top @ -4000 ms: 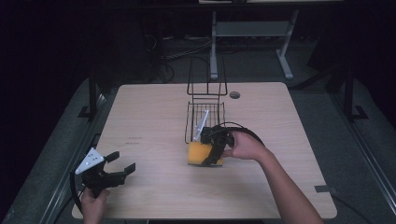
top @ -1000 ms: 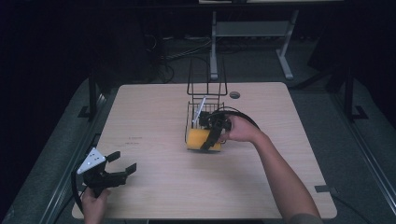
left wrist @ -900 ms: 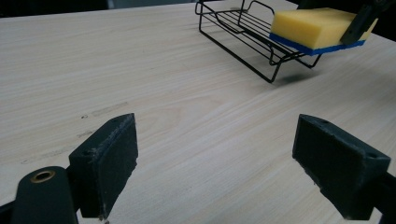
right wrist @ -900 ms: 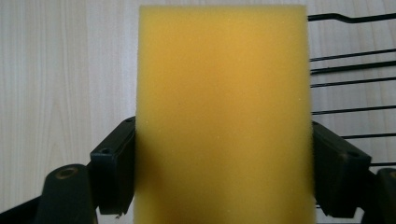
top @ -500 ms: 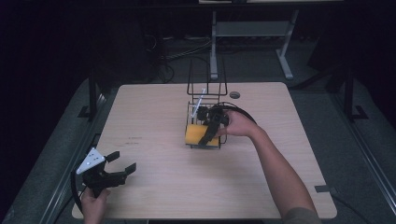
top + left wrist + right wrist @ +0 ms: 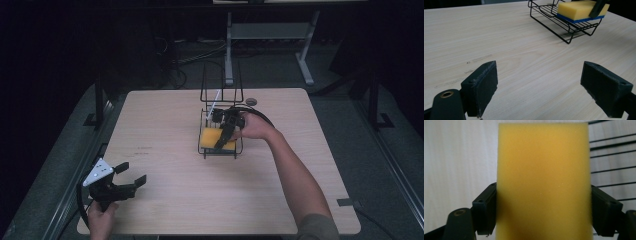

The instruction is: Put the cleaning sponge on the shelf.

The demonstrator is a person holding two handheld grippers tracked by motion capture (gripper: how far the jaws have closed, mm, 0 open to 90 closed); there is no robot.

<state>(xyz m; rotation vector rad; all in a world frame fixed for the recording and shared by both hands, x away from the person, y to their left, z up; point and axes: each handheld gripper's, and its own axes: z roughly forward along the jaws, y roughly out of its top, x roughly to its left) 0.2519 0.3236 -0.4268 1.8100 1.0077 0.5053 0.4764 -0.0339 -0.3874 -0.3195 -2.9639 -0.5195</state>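
One yellow sponge (image 6: 212, 137) with a blue underside lies across the tray of one black wire rack (image 6: 220, 90) mid-counter, clamped at its sides by the right gripper (image 6: 225, 131). If the jaws let go while it overhangs the tray's rim, it could tip off onto the counter (image 6: 165, 115), or a pull could drag the light rack. The left gripper (image 6: 131, 181), one of two, is held agape and empty near the counter's front-left corner.

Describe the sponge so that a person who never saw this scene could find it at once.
Start at the wooden table and find the black wire rack near its middle. The sponge lies in the rack's low tray, held by the right tongs. It is a yellow block with a blue underside, the only brightly coloured thing there.
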